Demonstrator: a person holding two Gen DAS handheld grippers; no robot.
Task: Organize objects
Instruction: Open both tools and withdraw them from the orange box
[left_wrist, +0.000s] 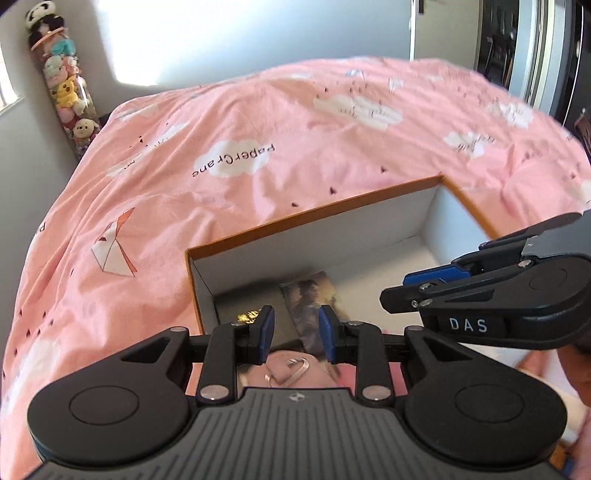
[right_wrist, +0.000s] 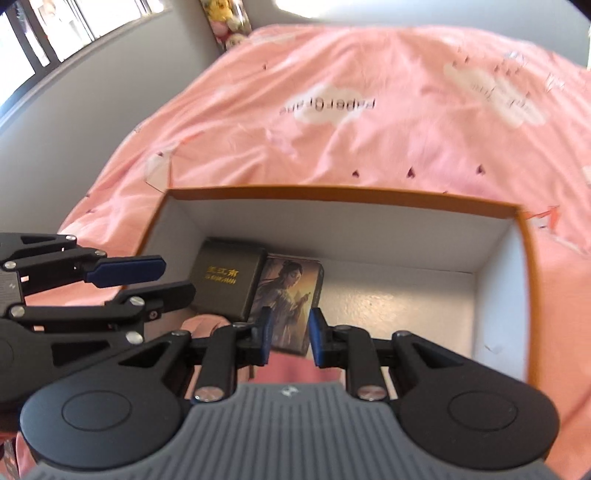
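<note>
An open cardboard box with an orange rim (left_wrist: 314, 212) (right_wrist: 332, 194) lies on a pink bedcover. In its left part a dark box with gold lettering (right_wrist: 225, 284) (left_wrist: 243, 302) stands next to a box with a painted figure (right_wrist: 288, 291) (left_wrist: 310, 291). My left gripper (left_wrist: 295, 328) (right_wrist: 179, 278) hovers over the box's near left side, its jaws a little apart with nothing between them. My right gripper (right_wrist: 291, 332) (left_wrist: 393, 288) hangs beside it, narrowly open and empty. A pink soft thing with a thin loop (left_wrist: 291, 369) (right_wrist: 291, 373) shows just under both; I cannot tell whether it lies inside the box.
The pink bedcover (left_wrist: 295, 129) with cloud prints spreads beyond the box. A clear tube of plush toys (left_wrist: 62, 81) (right_wrist: 225, 18) stands in the far corner by the wall. The box's right half shows a bare white floor (right_wrist: 399, 314). A dark doorway (left_wrist: 546, 55) is at far right.
</note>
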